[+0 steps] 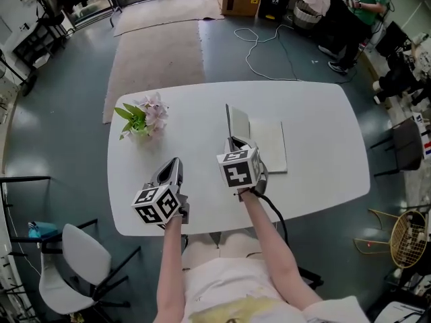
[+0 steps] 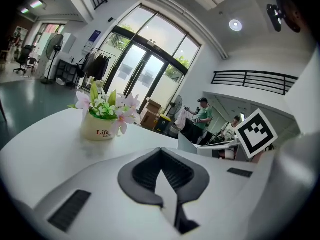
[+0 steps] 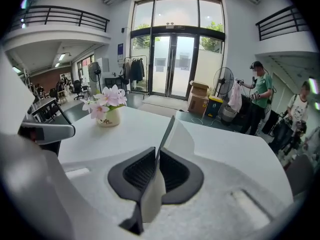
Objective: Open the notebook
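Note:
The white notebook [image 1: 269,145] lies on the white table [image 1: 323,120], right of the middle. Its front cover [image 1: 229,120] stands upright on edge along the notebook's left side. My right gripper [image 1: 233,141] is shut on the near end of that cover. In the right gripper view the thin cover [image 3: 167,131] runs up from between the dark pads [image 3: 175,171] of the right gripper [image 3: 156,159]. My left gripper [image 1: 176,162] hovers over the table's front left, apart from the notebook. It [image 2: 160,168] is shut with nothing between the pads.
A small pot of pink flowers [image 1: 143,118] stands at the table's left [image 2: 99,125]. A white chair [image 1: 74,261] sits at the lower left. Cables, boxes and people are on the floor beyond the far edge. A person [image 3: 260,96] stands by the glass doors.

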`<state>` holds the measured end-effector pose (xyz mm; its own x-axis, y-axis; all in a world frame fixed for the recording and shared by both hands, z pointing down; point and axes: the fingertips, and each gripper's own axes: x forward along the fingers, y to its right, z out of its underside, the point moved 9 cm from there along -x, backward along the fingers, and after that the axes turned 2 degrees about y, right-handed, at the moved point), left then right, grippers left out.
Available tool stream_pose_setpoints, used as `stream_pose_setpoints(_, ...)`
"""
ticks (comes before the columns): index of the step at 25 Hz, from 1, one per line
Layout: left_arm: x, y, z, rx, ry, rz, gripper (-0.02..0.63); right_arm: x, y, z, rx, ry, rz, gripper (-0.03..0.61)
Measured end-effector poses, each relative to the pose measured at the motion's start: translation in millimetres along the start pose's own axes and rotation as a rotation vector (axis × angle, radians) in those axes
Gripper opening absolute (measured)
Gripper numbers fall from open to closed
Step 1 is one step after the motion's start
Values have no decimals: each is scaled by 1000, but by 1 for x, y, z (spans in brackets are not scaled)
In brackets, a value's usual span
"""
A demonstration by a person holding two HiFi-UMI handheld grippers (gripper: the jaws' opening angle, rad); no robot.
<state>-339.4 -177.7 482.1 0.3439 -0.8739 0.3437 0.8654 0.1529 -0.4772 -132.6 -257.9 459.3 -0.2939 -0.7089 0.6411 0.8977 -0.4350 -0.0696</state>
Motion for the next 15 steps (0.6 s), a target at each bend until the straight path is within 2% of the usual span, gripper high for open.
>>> stream_pose_setpoints(7,-2,-28,-3,16,-73,72,-2,18,-32,3,-41,-41,84,32)
stream_pose_setpoints(15,-4,-47,1,13,-128,132,-2,44,-59,15,-64,-88,140,32)
